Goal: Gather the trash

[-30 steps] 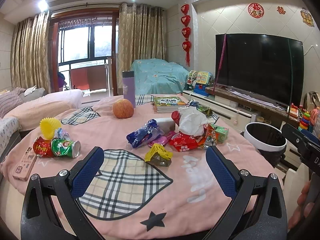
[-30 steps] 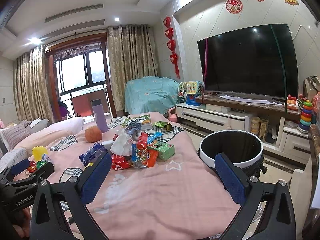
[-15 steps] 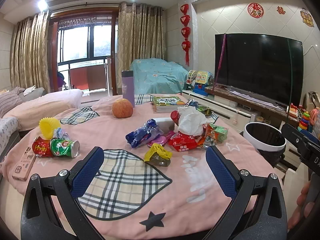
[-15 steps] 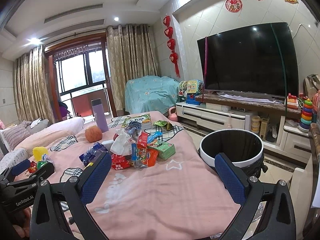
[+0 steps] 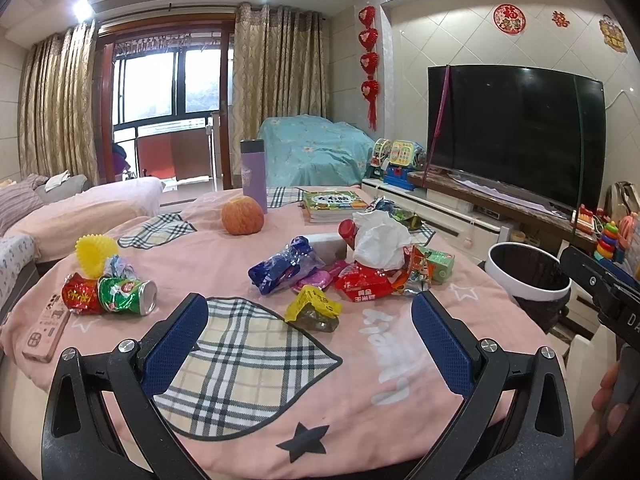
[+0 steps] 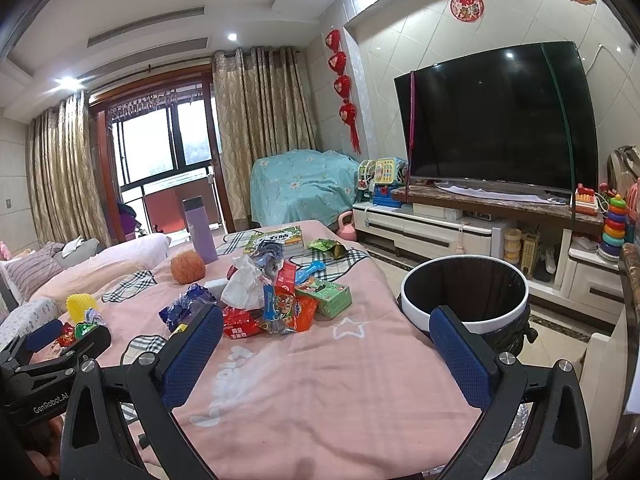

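Nothing has shifted: left gripper (image 5: 310,326) and right gripper (image 6: 326,340) hover wide open, empty, facing the wrapper pile (image 5: 362,266), bin (image 6: 464,298) alongside for drops.

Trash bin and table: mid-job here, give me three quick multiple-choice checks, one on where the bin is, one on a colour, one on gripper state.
1. Where is the trash bin?
A. on the table
B. on the floor at the table's right edge
C. under the TV shelf

2. What colour is the bottle standing behind the apple?
A. purple
B. green
C. red

3. How is the left gripper?
A. shut on a wrapper
B. shut, empty
C. open, empty

Answers: 1 B, its white rim sits beside the pink tablecloth, below table level. 2 A, the body is lilac with a dark cap. 3 C, its blue pads stand wide apart with only cloth between; the right gripper is likewise open.
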A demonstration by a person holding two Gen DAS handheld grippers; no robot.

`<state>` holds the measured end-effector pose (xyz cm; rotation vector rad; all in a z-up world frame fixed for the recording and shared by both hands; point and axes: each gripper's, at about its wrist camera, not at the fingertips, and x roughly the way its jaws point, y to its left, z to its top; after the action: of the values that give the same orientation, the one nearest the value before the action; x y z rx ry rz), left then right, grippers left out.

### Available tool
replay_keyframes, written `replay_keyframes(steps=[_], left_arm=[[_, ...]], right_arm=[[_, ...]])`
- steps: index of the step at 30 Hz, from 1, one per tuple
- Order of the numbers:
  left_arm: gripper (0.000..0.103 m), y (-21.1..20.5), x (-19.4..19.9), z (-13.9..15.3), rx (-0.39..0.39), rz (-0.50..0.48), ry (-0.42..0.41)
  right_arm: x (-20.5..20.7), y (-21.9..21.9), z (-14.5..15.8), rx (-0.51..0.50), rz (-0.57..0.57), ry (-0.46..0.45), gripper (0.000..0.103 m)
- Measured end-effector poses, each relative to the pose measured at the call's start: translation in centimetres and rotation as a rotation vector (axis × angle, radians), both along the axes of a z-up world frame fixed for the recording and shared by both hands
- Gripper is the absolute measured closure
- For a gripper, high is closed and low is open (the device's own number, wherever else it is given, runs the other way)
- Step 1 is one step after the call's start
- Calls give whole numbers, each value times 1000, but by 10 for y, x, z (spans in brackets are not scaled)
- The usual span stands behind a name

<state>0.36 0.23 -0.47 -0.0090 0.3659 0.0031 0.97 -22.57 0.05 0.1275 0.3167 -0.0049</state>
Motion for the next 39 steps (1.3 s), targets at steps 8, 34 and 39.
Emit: replay_keyframes(steps=[8,34,39], left_arm=[[0,0,1,-1,-3,-2,5],[0,25,89,-47,-87,-21,271],[9,23,115,-57,-89,-40,318]], right_arm=[[1,0,-1,2,4,4,0],[82,3,-34,102,137,216,2],[114,10,-44,111,160,275,15]])
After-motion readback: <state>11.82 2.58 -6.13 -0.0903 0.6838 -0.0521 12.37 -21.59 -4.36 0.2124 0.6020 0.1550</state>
